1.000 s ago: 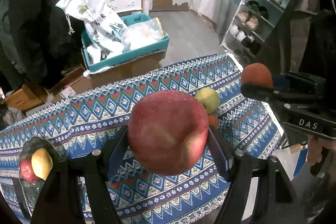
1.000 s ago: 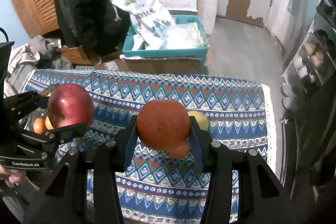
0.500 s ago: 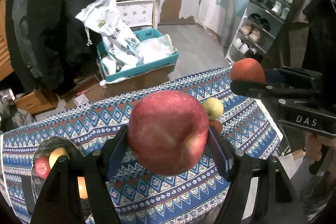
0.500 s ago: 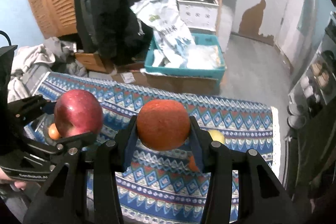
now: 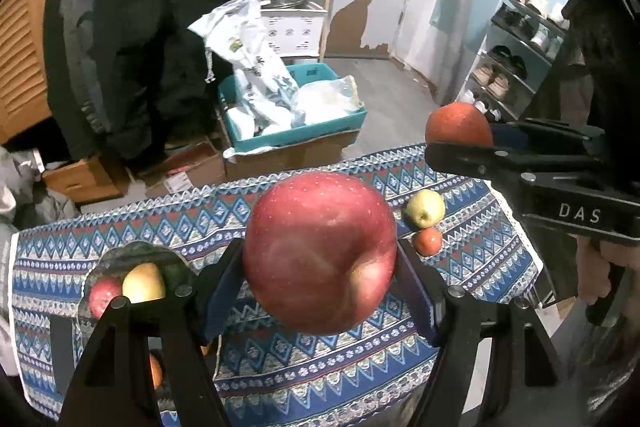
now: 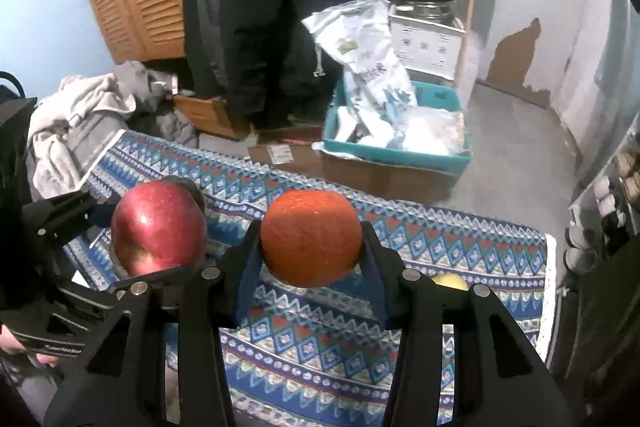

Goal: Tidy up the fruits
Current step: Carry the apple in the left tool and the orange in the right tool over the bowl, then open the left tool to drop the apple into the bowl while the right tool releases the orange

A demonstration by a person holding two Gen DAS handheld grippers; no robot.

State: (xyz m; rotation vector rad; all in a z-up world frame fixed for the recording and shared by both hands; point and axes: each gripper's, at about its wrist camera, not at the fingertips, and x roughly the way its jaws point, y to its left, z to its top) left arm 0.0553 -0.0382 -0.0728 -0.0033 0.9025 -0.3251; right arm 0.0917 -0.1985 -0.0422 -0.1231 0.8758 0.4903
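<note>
Both grippers are loaded right now. The left gripper (image 5: 320,267) is clamped on a big red apple (image 5: 320,251), pads pressing on both sides of it, and the fruit sits up in the air over the patterned tablecloth (image 5: 304,367). The right gripper (image 6: 310,263) is squeezed tight on an orange (image 6: 311,238), also lifted off the cloth.

From the left tool's point of view, the dark plate (image 5: 132,255) sits below and to its left, with a small red apple (image 5: 102,297) and a yellow fruit (image 5: 144,283) on it, touching each other. Something orange (image 5: 155,371) peeks out behind the left finger too, can't tell exactly what it is. Ahead and to the right of that tool, a yellow-green apple (image 5: 425,207) and a small tomato-looking red fruit (image 5: 428,241) lie on the cloth right against each other, beneath the other gripper.

From the right tool's side, the red apple hangs just to its left, close but not touching the orange. A bit of the yellow-green apple (image 6: 450,281) shows just past the right finger.

Beyond the table there's a teal crate (image 6: 400,155) full of bags on the floor.
</note>
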